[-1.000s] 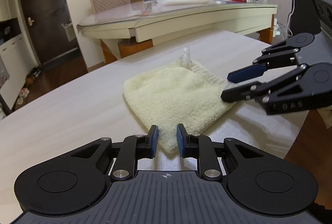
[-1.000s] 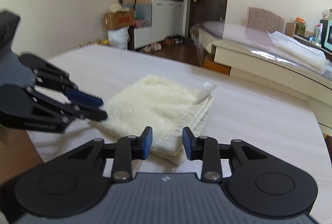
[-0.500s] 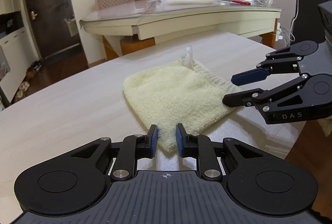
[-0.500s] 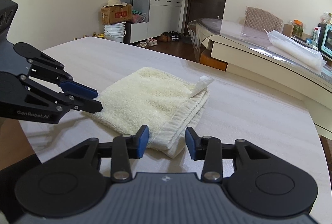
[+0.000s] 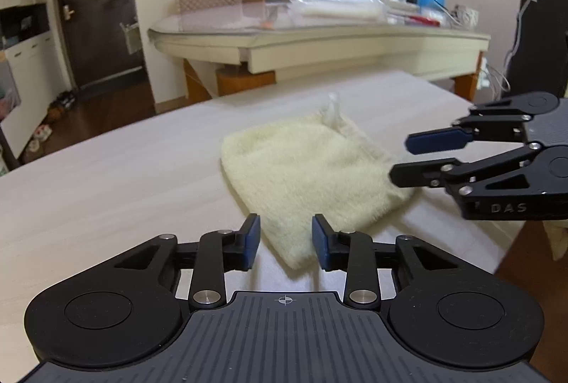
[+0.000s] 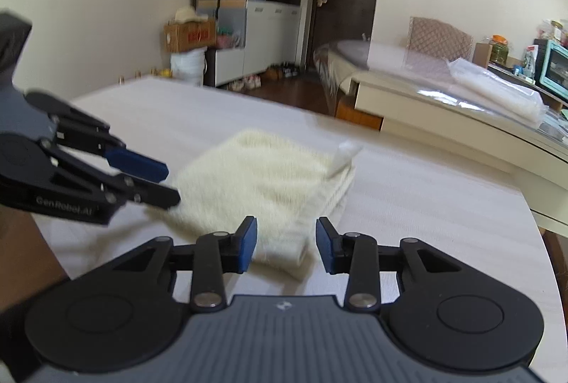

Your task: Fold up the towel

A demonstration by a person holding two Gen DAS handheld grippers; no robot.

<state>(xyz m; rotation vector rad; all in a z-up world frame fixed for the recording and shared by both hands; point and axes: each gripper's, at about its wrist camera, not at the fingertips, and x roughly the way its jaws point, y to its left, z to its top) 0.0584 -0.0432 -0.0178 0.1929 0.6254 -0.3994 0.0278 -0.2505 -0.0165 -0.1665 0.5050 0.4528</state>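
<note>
The towel lay folded into a small thick pad near the table edge, its white tag standing up at the far corner. Compared with a second earlier, the left gripper had spread its jaws wider: they had stood close together about the near corner and now stood clearly apart, the corner lying loose between them, not pinched. The right gripper had likewise opened a little further over that second, its jaws apart on either side of the towel's layered edge without clamping it. In each view the other gripper showed from the side, fingers parted at the towel's edge; whether the lower one touched the cloth could not be told through the blur. The towel itself had kept its shape and place. This read as a release: the fold looked done, or nearly so, and what remained was probably only to draw both grippers back without dragging the top layer.
</note>
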